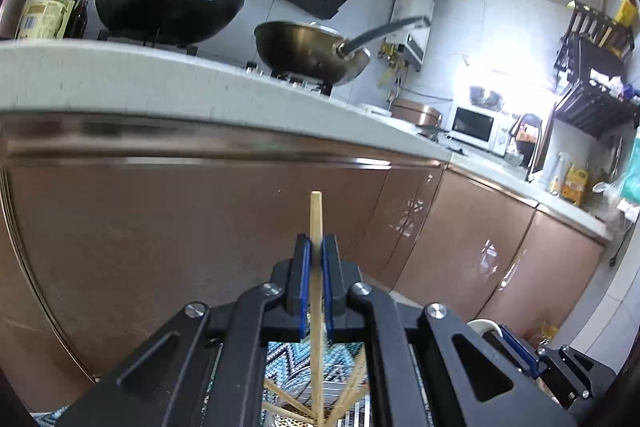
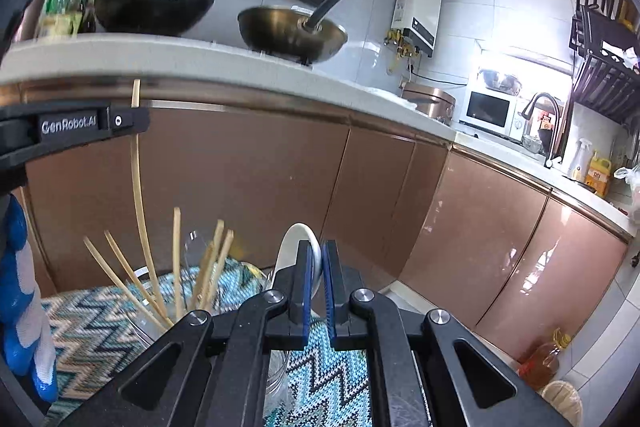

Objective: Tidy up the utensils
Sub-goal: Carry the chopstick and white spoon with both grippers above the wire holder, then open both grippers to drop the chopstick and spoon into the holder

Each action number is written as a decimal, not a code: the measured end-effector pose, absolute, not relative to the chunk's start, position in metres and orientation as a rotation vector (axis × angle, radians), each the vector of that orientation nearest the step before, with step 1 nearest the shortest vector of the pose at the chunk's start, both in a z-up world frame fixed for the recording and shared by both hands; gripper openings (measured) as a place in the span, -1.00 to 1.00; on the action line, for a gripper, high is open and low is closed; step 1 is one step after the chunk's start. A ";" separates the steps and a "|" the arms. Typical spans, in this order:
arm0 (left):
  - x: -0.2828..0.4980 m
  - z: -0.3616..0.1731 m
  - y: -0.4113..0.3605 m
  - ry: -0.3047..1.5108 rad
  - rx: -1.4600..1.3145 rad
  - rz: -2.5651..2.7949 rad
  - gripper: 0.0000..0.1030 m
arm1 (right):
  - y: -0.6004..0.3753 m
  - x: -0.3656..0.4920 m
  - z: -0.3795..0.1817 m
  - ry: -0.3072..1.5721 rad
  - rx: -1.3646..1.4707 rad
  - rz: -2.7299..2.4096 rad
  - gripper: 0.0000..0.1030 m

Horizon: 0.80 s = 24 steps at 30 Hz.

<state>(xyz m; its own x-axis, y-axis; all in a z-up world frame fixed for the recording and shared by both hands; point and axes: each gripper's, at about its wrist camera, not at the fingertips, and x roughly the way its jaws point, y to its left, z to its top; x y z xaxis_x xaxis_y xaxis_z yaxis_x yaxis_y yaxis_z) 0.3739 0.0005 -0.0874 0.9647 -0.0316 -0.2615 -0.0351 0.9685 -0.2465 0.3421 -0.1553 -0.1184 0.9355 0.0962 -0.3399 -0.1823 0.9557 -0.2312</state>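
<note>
One bamboo chopstick (image 1: pixel 316 227), upright, clenched between the blue pads of the left tongs (image 1: pixel 315 255), its tip rising above them. One white ceramic spoon (image 2: pixel 298 251), bowl upward, clenched in the right tongs (image 2: pixel 317 267). Several more chopsticks (image 2: pixel 176 267), fanned out in a clear glass container (image 2: pixel 140 319), just left of the right tongs. Container stands on a zigzag-patterned cloth (image 2: pixel 88 323). Blue-and-white glove (image 2: pixel 24 299) at the left edge. Behind: copper-coloured cabinet doors (image 2: pixel 248 195), pale worktop (image 2: pixel 200 63) carrying a black wok (image 2: pixel 152 7) and a brass-toned pan (image 2: pixel 292 31).
</note>
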 end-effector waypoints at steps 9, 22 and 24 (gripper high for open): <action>0.376 -0.119 0.000 0.322 -0.241 -0.009 -0.87 | -0.151 0.345 -0.153 0.386 -0.224 0.178 -0.80; 0.320 -0.088 0.009 0.294 -0.232 -0.022 -0.41 | -0.177 0.298 -0.105 0.346 -0.102 0.158 -0.36; 0.305 -0.081 0.010 0.295 -0.221 -0.021 -0.29 | -0.182 0.284 -0.094 0.342 -0.082 0.157 -0.31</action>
<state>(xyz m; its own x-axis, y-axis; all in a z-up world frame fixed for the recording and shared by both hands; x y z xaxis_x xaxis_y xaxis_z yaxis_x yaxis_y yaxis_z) 0.3048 0.0103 -0.0813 0.9568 -0.0526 -0.2858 -0.0119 0.9756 -0.2194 0.2843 -0.1821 -0.0941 0.9299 0.1393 -0.3403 -0.1670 0.9845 -0.0534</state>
